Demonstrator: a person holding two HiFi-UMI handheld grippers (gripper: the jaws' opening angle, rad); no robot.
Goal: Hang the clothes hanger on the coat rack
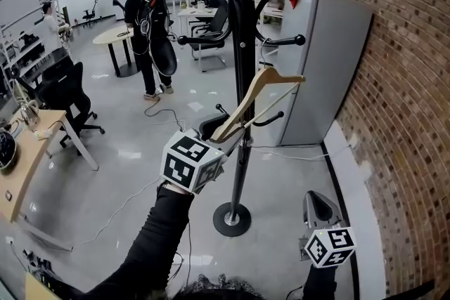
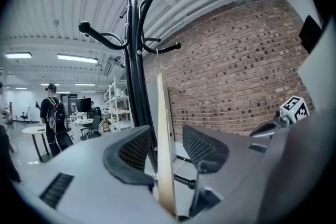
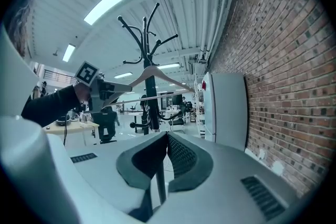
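A black coat rack (image 1: pixel 243 46) stands on a round base (image 1: pixel 232 219) in front of me. A wooden hanger (image 1: pixel 257 90) tilts down to the left, and its wire hook reaches up to a ball-tipped arm (image 1: pixel 283 41) of the rack. My left gripper (image 1: pixel 216 130) is at the hanger's lower end. In the left gripper view the hanger (image 2: pixel 164 134) stands edge-on between the jaws of my left gripper (image 2: pixel 168 150), which are open, with gaps on both sides. My right gripper (image 1: pixel 318 204) hangs low at the right, shut and empty (image 3: pixel 167 139); it looks at the rack (image 3: pixel 149 81) and hanger (image 3: pixel 153 71).
A white cabinet (image 1: pixel 328 67) stands against the brick wall (image 1: pixel 411 116) just right of the rack. A person with a backpack (image 1: pixel 148 31) stands further back. An office chair (image 1: pixel 67 102) and a desk (image 1: pixel 31 151) are at the left, and cables trail across the floor.
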